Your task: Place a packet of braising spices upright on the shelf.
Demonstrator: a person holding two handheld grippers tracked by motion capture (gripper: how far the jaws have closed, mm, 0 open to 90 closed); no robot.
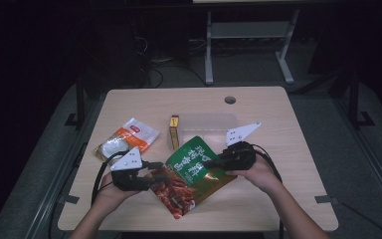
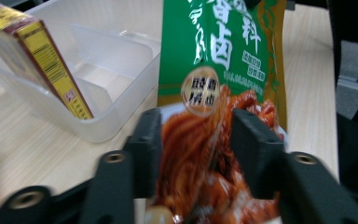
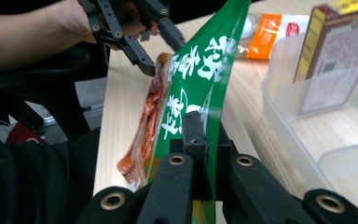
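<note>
Green seasoning pouch [image 1: 191, 174] is light, floppy, slick film; best pinched at its flat edges. Right gripper [image 3: 200, 140] is clamped tight on its green end, while the left gripper [image 2: 198, 140] stands half open astride the red end, pads off the film.

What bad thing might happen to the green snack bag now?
1. Only the right tongs pinch the green bag at one edge; the left tongs stand open around its other end, so it may swing, twist or slip out.
2. The clear box with the yellow carton sits close by; a swinging bag might knock the carton over.
</note>
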